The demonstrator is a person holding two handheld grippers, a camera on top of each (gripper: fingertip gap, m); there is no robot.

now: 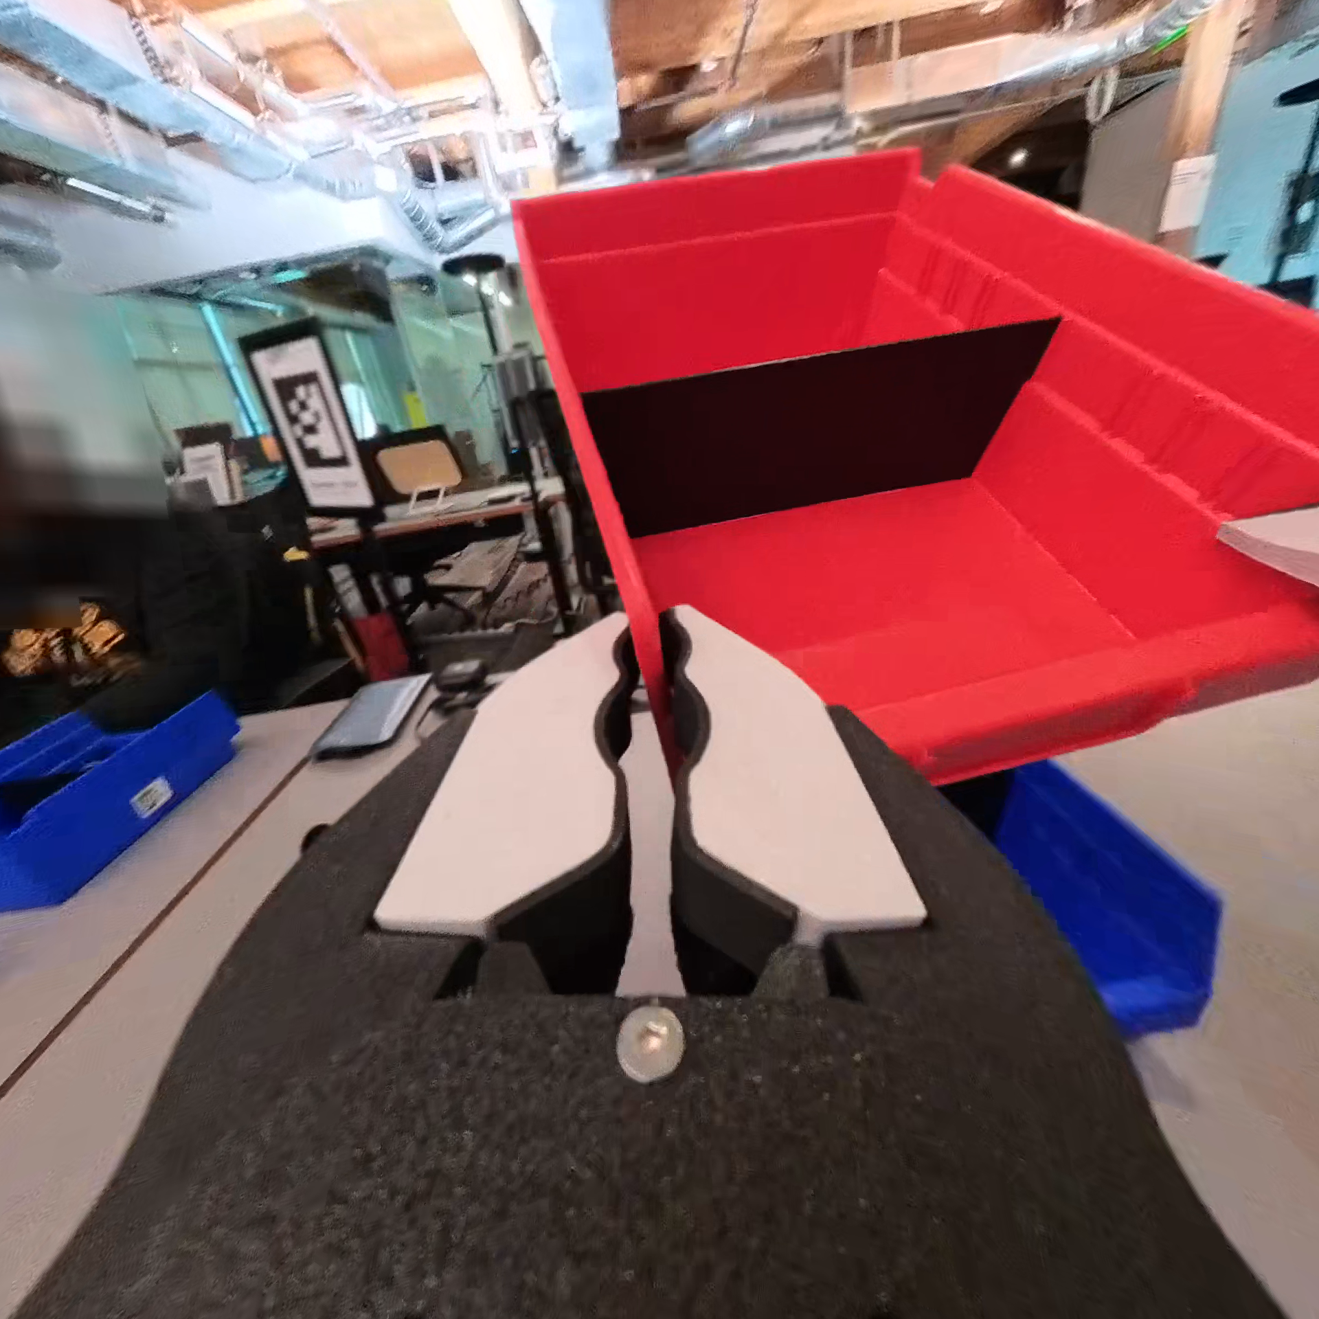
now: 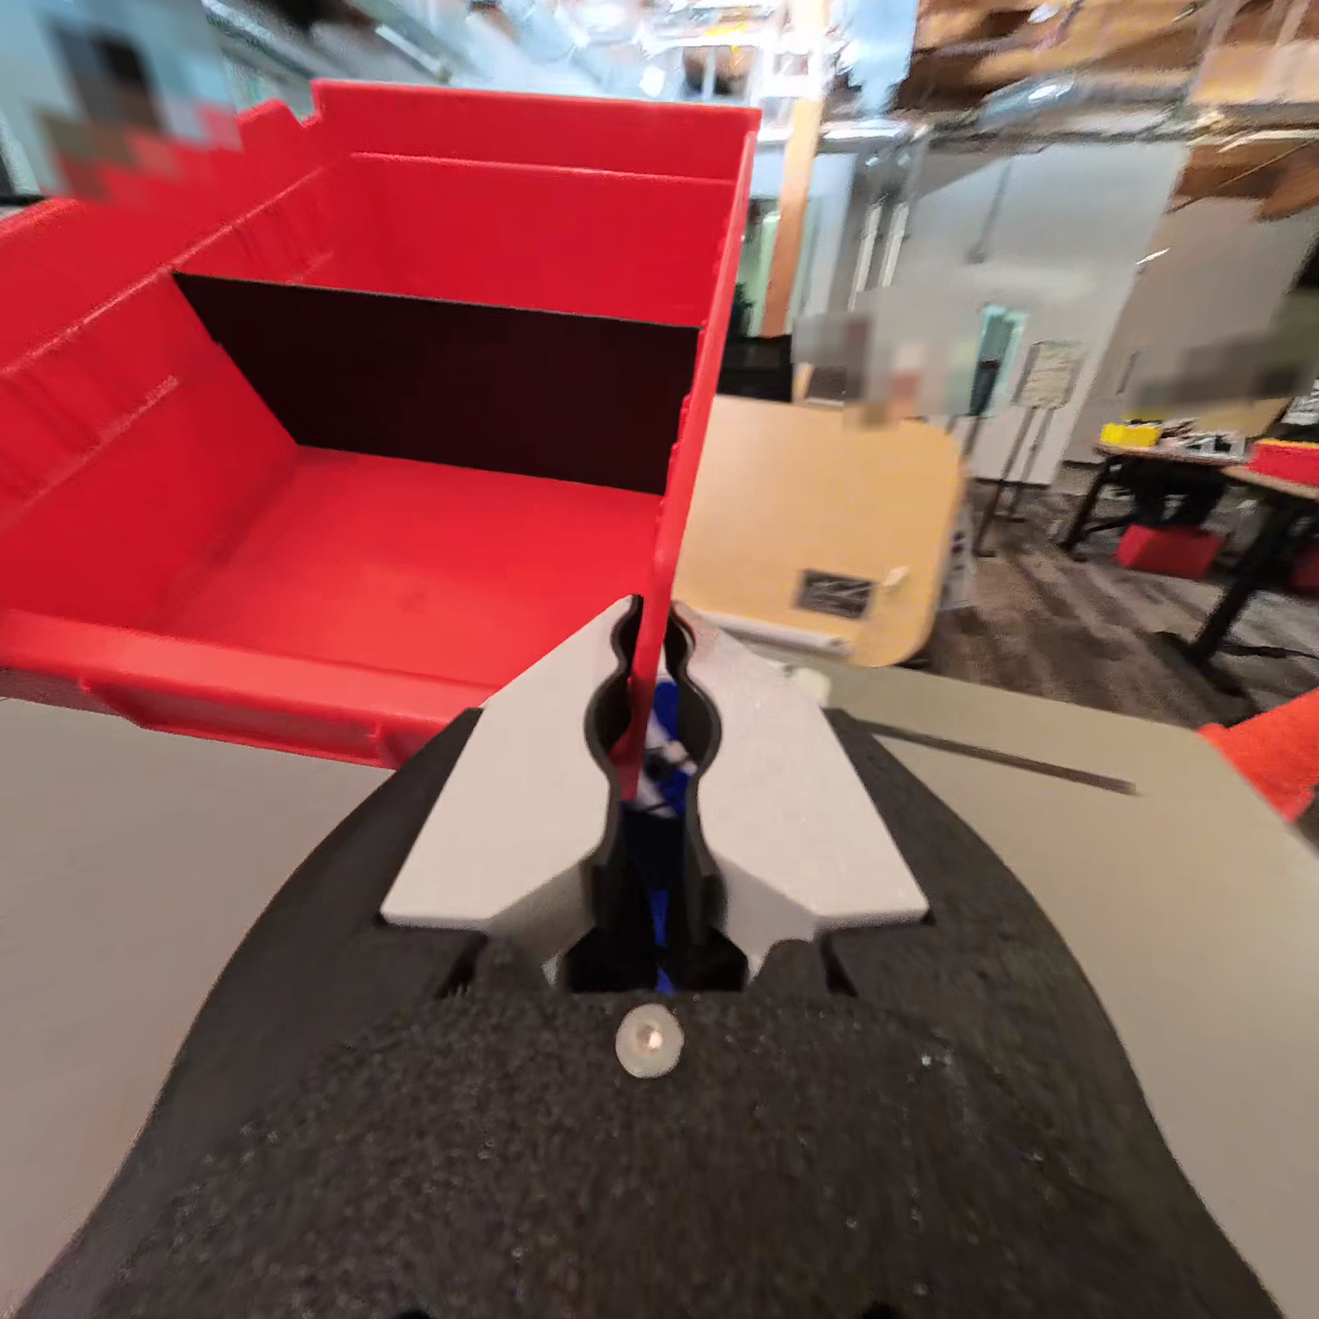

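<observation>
- My left hand-held gripper (image 1: 651, 667) is clenched on the thin side wall of a red bin (image 1: 892, 614); the wall runs up from between the grey, wavy-edged fingers (image 1: 528, 771) toward 12 o'clock.
- My right hand-held gripper (image 2: 653, 642) is clenched on the opposite side wall of the same red bin (image 2: 400, 557), which spreads out toward 10 o'clock in that view.
- The bin is smooth, hard plastic, rectangular and open-topped, with ribbed long walls and a low front lip. It is held tilted above the desk (image 1: 107, 963).
- A flat black divider (image 1: 806, 421) stands across the bin's inside, splitting it into a near and a far compartment; both look bare.
- In the left wrist view, the tip of the other gripper's grey finger shows at 3 o'clock on the bin's far wall.
- A blue bin (image 1: 1113, 906) of similar plastic sits on the desk under the red one, at 4 o'clock in the left wrist view. Another blue bin (image 1: 93, 792) sits at 9 o'clock, well apart.
- The desk is pale grey, smooth and matte, with open surface on either side of the grippers.
- A dark flat device (image 1: 371, 714) lies on the desk at 10 o'clock.
</observation>
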